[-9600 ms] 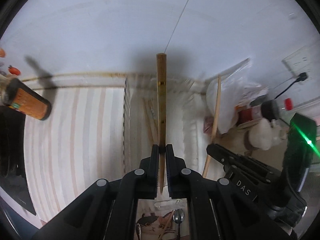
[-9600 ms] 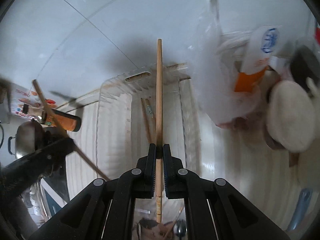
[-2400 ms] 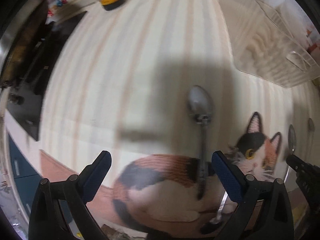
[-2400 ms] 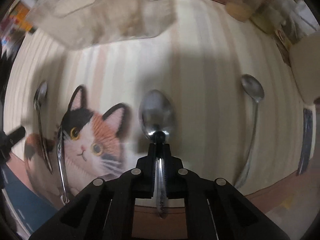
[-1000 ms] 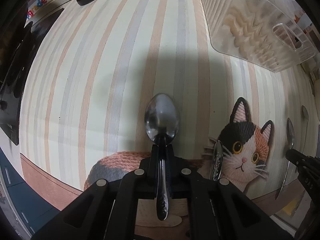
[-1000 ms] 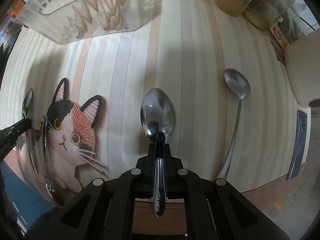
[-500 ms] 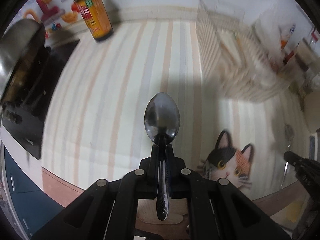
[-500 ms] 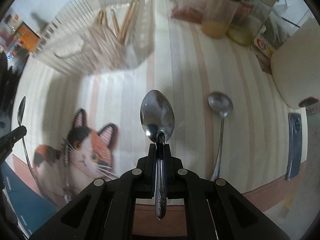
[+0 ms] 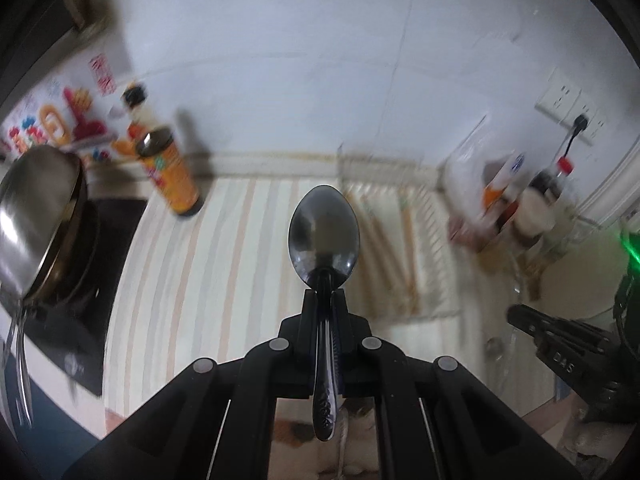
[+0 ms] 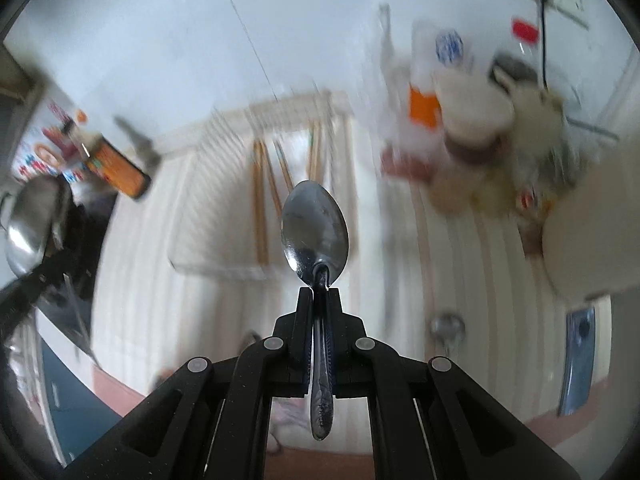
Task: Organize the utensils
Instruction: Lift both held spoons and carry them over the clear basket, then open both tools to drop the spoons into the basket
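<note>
Left wrist view: the left gripper [image 9: 324,294] is seen clamped on a metal spoon [image 9: 324,232], handle pinched between the closed fingers [image 9: 310,312], bowl forward and raised above the counter. A striped mat [image 9: 208,264] in cream, peach and grey is seen covering the counter. A clear plastic utensil tray [image 9: 400,256] is seen lying on the mat just right of the spoon bowl, with wooden chopsticks [image 9: 408,236] inside. An orange-labelled bottle [image 9: 168,172] is seen standing at the mat's far left corner against the white tiled wall [image 9: 320,72]. A steel pot [image 9: 36,216] on a black cooktop [image 9: 88,280] is seen at the left edge. Jars and bags, blurred, are seen crowded at the far right under a wall socket [image 9: 568,108]. The right gripper [image 9: 520,318] is seen at the right edge; its jaws cannot be read here. Another spoon [image 9: 494,346] is seen lying on the mat near it.

Right wrist view: the right gripper [image 10: 319,292] is seen closed on a second metal spoon [image 10: 314,228], handle between the fingers [image 10: 304,312], bowl forward, held off the surface. The tray [image 10: 256,208] with chopsticks [image 10: 260,200] is seen beyond the bowl, blurred. A loose spoon [image 10: 446,326] is seen on the mat [image 10: 460,264] at lower right. The bottle [image 10: 120,168] and pot [image 10: 28,224] are seen at left, clutter at upper right, a blue flat object [image 10: 578,360] at the right edge.
</note>
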`<state>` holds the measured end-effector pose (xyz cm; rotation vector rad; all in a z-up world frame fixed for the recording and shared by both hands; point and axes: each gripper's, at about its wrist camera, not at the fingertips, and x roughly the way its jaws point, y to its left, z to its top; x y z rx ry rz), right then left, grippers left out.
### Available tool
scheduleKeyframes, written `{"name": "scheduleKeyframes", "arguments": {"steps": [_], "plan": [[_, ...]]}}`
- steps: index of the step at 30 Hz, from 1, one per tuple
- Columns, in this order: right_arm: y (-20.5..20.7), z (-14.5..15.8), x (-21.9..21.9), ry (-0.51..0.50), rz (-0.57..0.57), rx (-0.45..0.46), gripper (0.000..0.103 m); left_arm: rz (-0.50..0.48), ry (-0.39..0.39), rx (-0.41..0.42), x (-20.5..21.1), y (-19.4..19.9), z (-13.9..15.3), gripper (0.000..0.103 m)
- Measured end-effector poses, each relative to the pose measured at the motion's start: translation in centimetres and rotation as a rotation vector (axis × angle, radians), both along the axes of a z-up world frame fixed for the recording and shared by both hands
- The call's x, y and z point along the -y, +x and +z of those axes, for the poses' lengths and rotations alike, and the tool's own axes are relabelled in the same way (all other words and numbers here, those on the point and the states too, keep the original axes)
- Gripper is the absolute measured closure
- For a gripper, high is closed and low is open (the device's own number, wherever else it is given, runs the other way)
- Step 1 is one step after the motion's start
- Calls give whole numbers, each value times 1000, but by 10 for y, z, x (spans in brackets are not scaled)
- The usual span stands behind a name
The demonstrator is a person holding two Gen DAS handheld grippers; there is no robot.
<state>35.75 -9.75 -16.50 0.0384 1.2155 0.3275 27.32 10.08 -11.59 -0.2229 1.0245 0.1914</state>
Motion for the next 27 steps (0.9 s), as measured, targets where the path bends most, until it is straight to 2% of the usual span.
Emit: {"name": "scheduleKeyframes", "arguments": {"steps": [3, 6, 9, 14, 19, 21, 22, 24, 27], "plan": [[30, 19, -9, 50, 7, 25, 97, -21, -44, 9, 1, 27, 9, 99], [55, 22, -18, 76, 5, 24, 97, -31, -112, -9, -1, 55, 7, 99], [84, 9, -28, 94, 6, -24, 97, -39, -172, -54, -5, 86, -7, 99], [113, -27, -42, 70, 5, -97, 97, -42, -212, -140, -7, 122, -37, 99], [131, -57, -52, 46, 15, -167, 96, -43, -239, -194, -7, 141, -58, 98], [132, -63, -52, 31, 11, -168, 94, -42, -240, -209, -7, 142, -60, 96], [131, -64, -50, 30, 8, -166, 93, -34, -233, -210, -8, 140, -60, 96], [128, -63, -44, 37, -5, -162, 80, -16, -224, -207, -10, 135, -60, 94], [117, -52, -26, 31, -35, -133, 78, 16, -172, -194, -14, 120, -55, 89]]}}
